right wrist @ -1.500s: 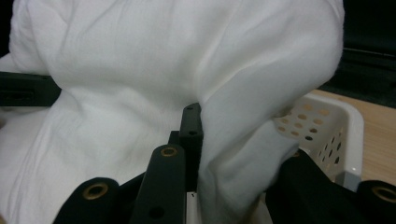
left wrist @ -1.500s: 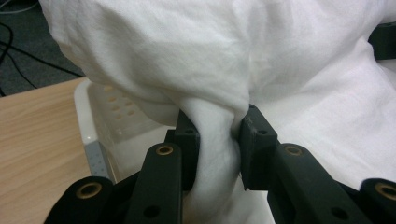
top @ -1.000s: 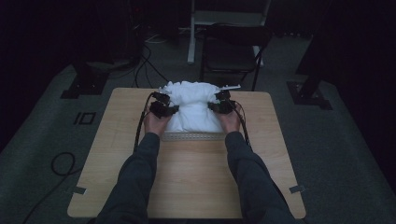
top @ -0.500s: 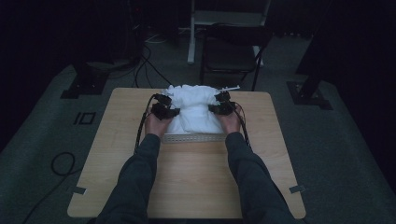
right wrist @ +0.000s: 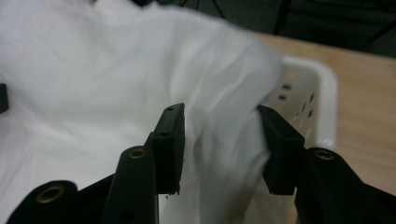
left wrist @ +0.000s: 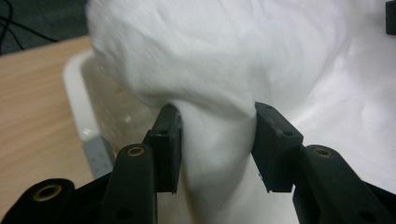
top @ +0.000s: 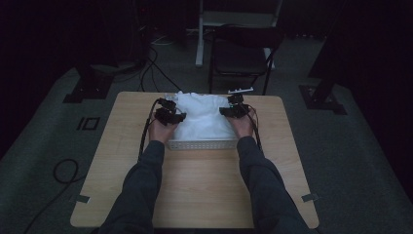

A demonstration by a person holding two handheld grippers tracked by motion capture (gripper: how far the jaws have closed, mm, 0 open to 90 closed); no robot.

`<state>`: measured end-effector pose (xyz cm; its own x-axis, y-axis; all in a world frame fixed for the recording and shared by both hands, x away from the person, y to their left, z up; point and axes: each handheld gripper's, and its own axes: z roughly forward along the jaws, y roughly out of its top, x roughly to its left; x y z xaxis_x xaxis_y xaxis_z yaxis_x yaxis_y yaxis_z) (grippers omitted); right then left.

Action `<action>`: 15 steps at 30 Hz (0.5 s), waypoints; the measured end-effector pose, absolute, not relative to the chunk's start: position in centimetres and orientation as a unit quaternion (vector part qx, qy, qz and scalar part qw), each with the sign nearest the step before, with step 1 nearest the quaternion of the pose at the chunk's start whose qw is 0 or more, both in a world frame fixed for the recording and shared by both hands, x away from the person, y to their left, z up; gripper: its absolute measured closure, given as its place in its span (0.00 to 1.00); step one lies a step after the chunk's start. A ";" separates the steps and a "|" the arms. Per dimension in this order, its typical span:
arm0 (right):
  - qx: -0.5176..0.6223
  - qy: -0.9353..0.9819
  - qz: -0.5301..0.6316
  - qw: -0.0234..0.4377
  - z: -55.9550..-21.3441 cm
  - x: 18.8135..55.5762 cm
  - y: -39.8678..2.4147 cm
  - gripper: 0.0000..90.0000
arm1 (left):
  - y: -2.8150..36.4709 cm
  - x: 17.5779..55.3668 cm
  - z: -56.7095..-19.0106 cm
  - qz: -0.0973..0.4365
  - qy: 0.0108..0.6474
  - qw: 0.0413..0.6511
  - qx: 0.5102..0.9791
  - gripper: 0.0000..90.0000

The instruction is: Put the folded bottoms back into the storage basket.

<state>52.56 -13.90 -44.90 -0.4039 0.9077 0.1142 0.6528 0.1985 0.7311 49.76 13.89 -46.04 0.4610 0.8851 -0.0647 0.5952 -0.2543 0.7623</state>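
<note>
You are working both grippers at a white cloth heaped in a white basket at the far middle of the table. The left gripper is sitting at the cloth's left edge, the right gripper at its right edge, each equally near. Both pairs of jaws have just been opening; in the gripper views a fold of cloth is standing between each pair, the pads apparently letting go rather than pinching. The cloth's long axis is running left to right between your hands, so each fold is lying straight ahead of its own fingers.
</note>
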 end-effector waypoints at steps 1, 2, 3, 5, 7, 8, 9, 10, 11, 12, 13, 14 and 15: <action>0.518 0.752 0.367 0.178 -44.7 52.6 -13.9 0.63 | 14.0 49.7 -45.8 0.201 0.483 0.382 0.762 0.61; 0.519 0.750 0.369 0.180 -44.5 52.8 -14.0 0.63 | 14.1 49.7 -45.5 0.211 0.486 0.391 0.753 0.61; 0.517 0.749 0.372 0.183 -44.3 52.9 -13.9 0.63 | 14.2 49.7 -45.1 0.218 0.486 0.397 0.748 0.61; 0.514 0.749 0.374 0.187 -44.1 53.2 -13.8 0.63 | 14.2 49.9 -44.6 0.228 0.487 0.401 0.742 0.64; 0.508 0.749 0.380 0.190 -44.1 53.6 -13.5 0.64 | 14.1 50.1 -44.5 0.236 0.488 0.405 0.736 0.66; 0.505 0.749 0.383 0.192 -44.0 53.8 -13.5 0.65 | 14.1 50.2 -44.6 0.235 0.491 0.405 0.735 0.67; 0.506 0.751 0.379 0.193 -44.0 54.0 -13.3 0.65 | 14.0 50.4 -44.8 0.236 0.493 0.399 0.736 0.68; 0.506 0.752 0.374 0.195 -44.0 54.3 -13.2 0.66 | 14.0 50.6 -45.2 0.235 0.496 0.390 0.739 0.69; 0.502 0.755 0.374 0.198 -44.0 54.5 -13.0 0.67 | 13.9 50.9 -45.6 0.233 0.499 0.380 0.743 0.70; 0.497 0.757 0.373 0.199 -44.1 54.7 -12.8 0.69 | 13.9 51.1 -46.0 0.233 0.502 0.368 0.747 0.71; 0.494 0.760 0.371 0.200 -44.1 54.8 -12.7 0.70 | 13.8 51.2 -46.4 0.231 0.504 0.359 0.751 0.72; 0.495 0.761 0.367 0.202 -44.3 55.0 -12.5 0.72 | 13.7 51.4 -46.7 0.231 0.505 0.350 0.755 0.74; 0.498 0.764 0.361 0.197 -44.5 55.2 -12.5 0.73 | 13.6 51.5 -46.9 0.232 0.506 0.341 0.758 0.75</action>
<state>55.23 -12.46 -44.55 -0.4273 0.9022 0.0578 0.6181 0.2449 0.7470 51.51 13.61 -46.93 0.3812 0.9245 0.0075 0.6082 -0.2568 0.7510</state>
